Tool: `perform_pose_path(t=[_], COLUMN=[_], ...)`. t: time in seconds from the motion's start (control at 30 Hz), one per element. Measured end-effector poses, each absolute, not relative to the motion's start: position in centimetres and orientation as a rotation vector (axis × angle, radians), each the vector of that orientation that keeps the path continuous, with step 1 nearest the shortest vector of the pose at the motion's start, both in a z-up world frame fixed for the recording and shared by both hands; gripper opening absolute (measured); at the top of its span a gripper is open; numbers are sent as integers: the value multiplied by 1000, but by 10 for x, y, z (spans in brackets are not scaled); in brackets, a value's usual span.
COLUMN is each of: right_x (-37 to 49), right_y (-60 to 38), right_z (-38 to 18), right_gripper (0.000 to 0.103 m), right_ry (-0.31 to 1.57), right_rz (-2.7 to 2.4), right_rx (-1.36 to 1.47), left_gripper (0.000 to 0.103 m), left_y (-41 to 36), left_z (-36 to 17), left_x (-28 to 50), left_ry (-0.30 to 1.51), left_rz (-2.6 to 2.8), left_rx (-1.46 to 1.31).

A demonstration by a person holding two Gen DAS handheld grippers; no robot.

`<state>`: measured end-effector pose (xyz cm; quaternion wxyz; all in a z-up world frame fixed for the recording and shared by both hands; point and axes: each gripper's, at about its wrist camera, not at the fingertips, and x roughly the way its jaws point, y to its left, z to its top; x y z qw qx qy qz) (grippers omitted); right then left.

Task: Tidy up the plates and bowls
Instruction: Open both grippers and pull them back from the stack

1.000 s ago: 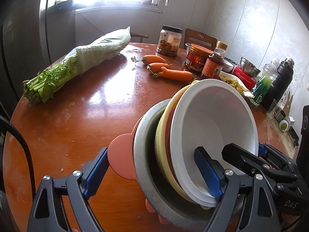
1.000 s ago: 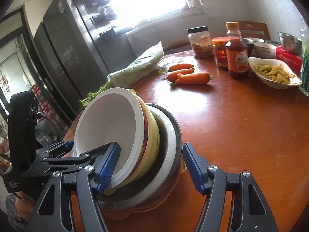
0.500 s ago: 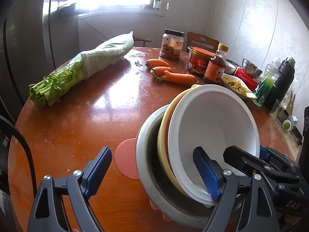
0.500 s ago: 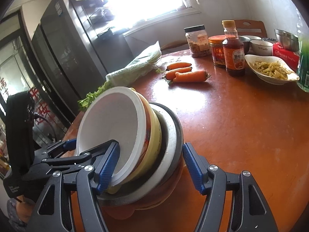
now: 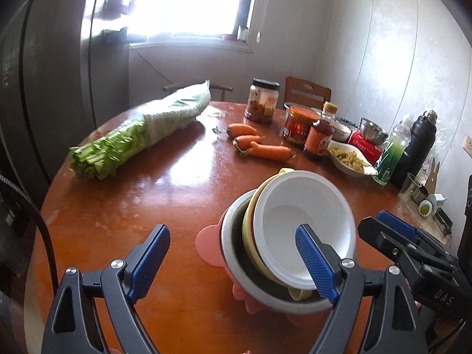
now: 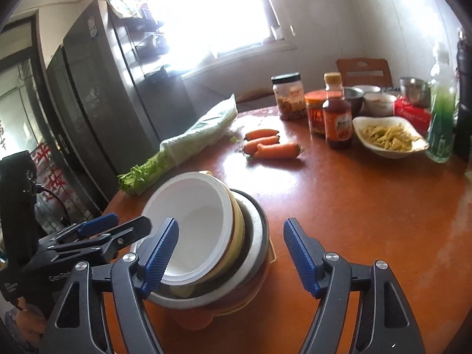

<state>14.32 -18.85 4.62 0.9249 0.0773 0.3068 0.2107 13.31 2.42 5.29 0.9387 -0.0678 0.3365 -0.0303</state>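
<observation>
Desk [image 5: 183,183]: round, glossy; I see bare room at centre, food crowding far right edge.

Bowl stack [image 6: 212,253] near my edge: white bowl [image 5: 306,224] tilted in yellow bowl [image 5: 250,230], in grey bowl [image 5: 233,244], on pink plate [image 5: 208,246]. I judge it rigid, slick, top-heavy, breakable; best gripped at rims.

Left hand-held gripper [image 5: 233,262] and right hand-held gripper [image 6: 230,253]: both spread apart, holding nothing, one finger inside white bowl.

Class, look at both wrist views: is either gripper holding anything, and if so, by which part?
Nothing is held. Both the left gripper and right gripper are open, near the tilted stack of nested bowls on the round wooden table.
</observation>
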Motion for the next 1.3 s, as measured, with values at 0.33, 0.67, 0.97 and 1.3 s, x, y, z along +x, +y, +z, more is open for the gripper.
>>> perform_pose_path(t=[0.33, 0.67, 0.97, 1.3], right_x=[93, 52, 29, 12], right_y=[-188, -191, -203, -209], right_z=[68, 64, 45, 17], right_gripper=[77, 79, 80, 81], right_ry=[559, 511, 522, 553], right_rz=[396, 366, 332, 303], right_rx=[86, 47, 34, 23], left_gripper=[89, 93, 93, 93], left_y=[22, 8, -4, -18], left_z=[71, 55, 30, 9], left_x=[75, 39, 21, 14], left_ry=[611, 618, 636, 691], left_rz=[-5, 47, 72, 43], left_rx=[-105, -94, -75, -57])
